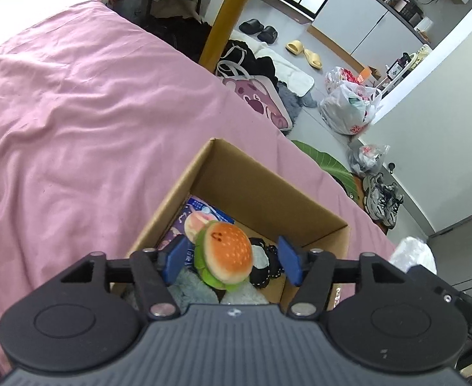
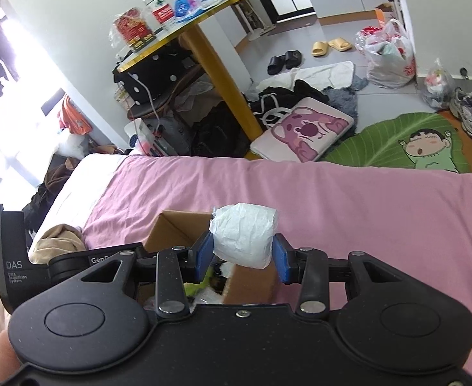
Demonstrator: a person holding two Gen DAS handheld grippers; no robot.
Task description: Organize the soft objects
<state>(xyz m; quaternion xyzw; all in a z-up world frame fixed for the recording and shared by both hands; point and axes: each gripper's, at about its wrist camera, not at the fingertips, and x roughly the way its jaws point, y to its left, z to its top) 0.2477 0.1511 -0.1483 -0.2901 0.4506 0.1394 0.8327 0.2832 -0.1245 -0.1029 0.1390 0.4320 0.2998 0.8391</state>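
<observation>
Right hand-held gripper (image 2: 241, 259) clamping tissue wad (image 2: 242, 236), pink bedsheet (image 2: 364, 218) (rumpled), cluttered floor (image 2: 390, 96)

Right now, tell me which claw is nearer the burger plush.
Left. The left claw is open around the burger plush above the box. The right claw is beside the box, shut on a white wad.

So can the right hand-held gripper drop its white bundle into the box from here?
Probably yes: the right hand-held gripper holds the white bundle right over the cardboard box, though the left hand-held gripper hovers over the opening.
</observation>
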